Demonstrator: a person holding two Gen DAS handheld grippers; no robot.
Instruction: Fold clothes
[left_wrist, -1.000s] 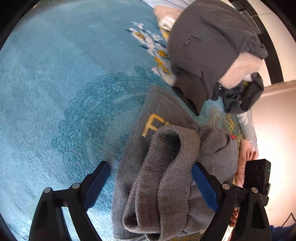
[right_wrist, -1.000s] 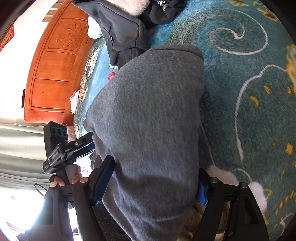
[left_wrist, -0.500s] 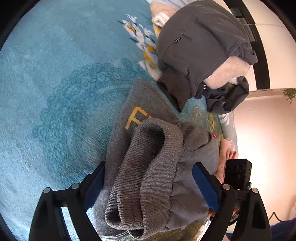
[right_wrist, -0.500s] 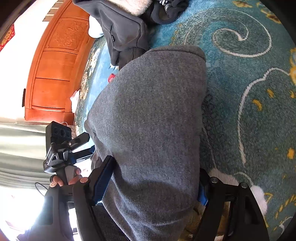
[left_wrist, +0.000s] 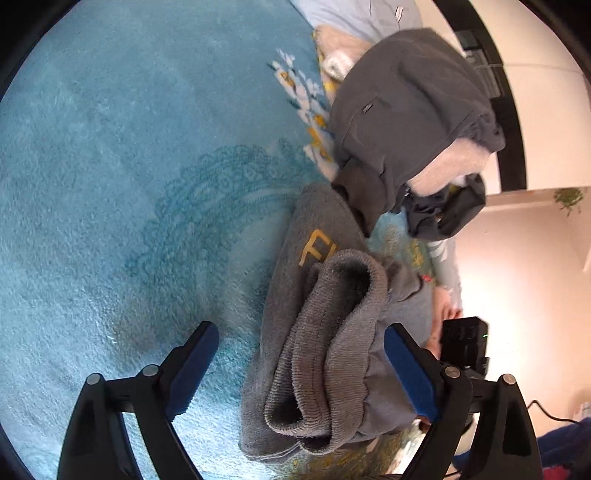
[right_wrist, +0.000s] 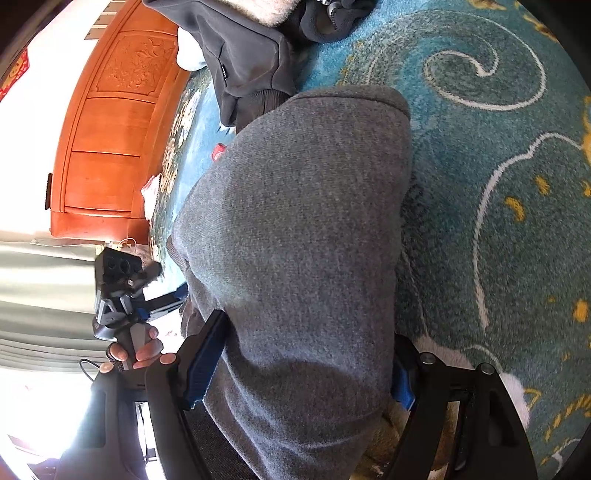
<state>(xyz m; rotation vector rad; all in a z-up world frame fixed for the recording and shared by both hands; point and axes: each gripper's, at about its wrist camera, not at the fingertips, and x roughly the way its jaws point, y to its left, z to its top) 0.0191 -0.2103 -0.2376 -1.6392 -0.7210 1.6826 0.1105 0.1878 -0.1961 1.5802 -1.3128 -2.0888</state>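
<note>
Two grippers low in frame: left gripper (left_wrist: 301, 365) spread wide, ribbed hem of the grey sweatshirt (left_wrist: 325, 354) between its pads, left pad clear. Right gripper (right_wrist: 306, 365) spread too, seemingly pressing the sweatshirt's folded bulk, centre frame on the teal rug (left_wrist: 110, 166).

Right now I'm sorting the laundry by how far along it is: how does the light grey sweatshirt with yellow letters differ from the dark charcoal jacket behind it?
The light grey sweatshirt with yellow letters lies folded; the dark charcoal jacket sits in a crumpled heap. The sweatshirt is plain knit, while the jacket shows pale fleecy lining. Both rest on the teal patterned carpet.
</note>
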